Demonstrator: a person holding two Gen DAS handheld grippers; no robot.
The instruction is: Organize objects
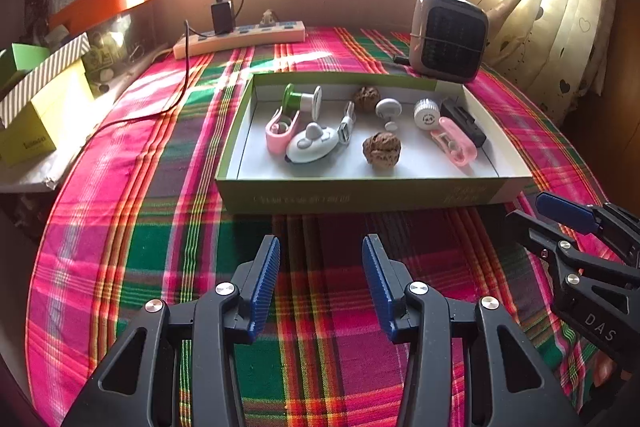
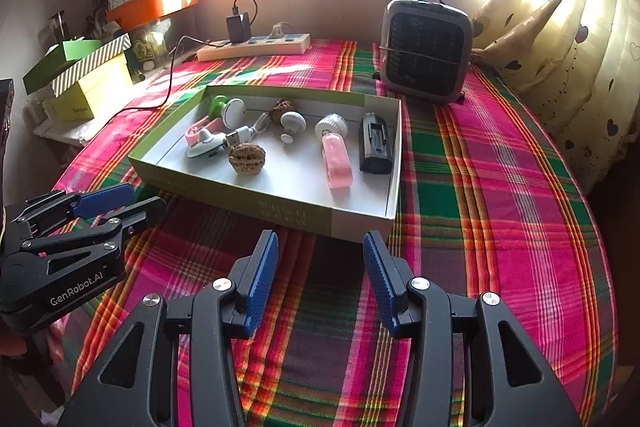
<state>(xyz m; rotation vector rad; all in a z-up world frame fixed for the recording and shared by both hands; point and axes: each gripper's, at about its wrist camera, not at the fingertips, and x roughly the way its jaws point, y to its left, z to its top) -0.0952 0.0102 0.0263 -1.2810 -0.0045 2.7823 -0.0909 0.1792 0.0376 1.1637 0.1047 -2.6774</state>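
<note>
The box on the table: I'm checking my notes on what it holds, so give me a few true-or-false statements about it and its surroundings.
1. Two walnuts lie in the box. True.
2. The black battery stands outside the box. False: it lies inside, by the right wall.
3. Both tools hold something. False: the left tool and right tool are empty, over the cloth.
4. A heater stands behind the box. True.
5. The power strip lies inside the box. False: it lies by the wall under the window.
</note>
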